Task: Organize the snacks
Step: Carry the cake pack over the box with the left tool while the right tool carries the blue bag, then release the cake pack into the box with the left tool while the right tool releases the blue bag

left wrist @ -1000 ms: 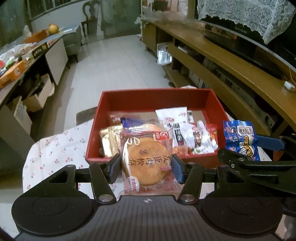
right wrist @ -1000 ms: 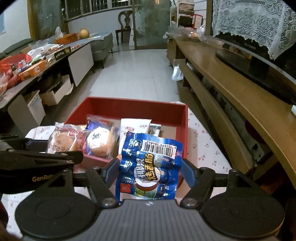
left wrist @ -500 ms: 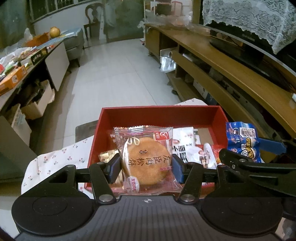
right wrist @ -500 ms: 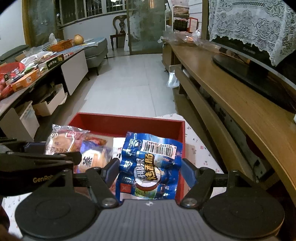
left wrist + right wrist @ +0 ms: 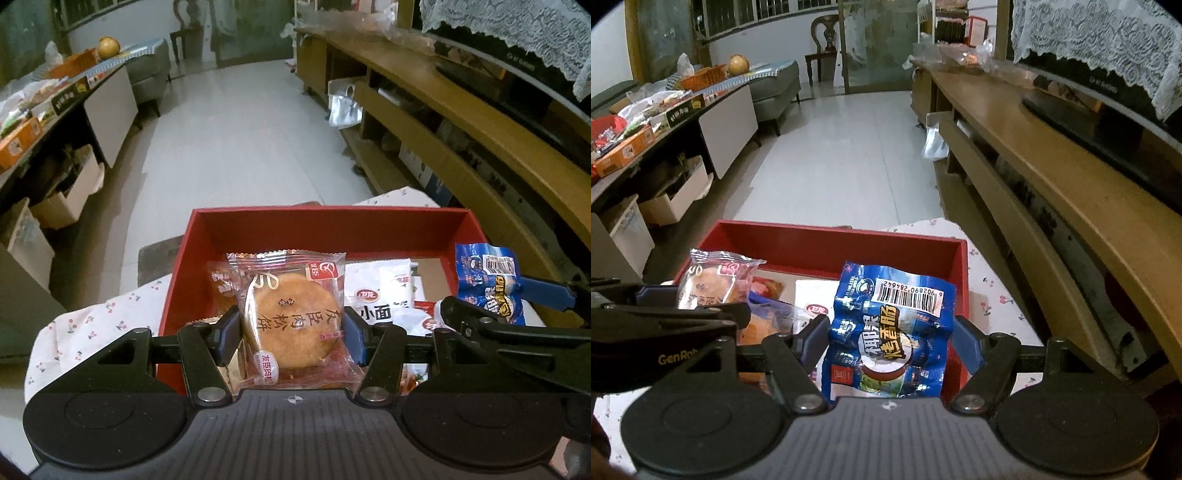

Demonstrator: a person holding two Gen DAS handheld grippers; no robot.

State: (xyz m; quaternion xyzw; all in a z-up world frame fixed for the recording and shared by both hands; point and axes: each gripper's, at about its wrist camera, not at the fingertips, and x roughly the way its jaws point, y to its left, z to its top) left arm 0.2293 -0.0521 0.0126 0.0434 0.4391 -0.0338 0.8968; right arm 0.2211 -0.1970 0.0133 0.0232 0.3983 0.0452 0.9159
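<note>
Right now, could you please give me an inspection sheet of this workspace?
Surface: white cloth with small red flowers, over a low table.
Job's things: open red cardboard box holding wrapped snacks; clear-wrapped round golden cake; blue sausage packet.
Clutter: nothing seen on the cloth beside the box.
Grippers: left tool shut on the cake; right tool shut on the sausage packet, both above the box.
Cables: nothing seen.
Surroundings: long wooden cabinet on the right, cluttered sideboard on the left, tiled floor between.
</note>
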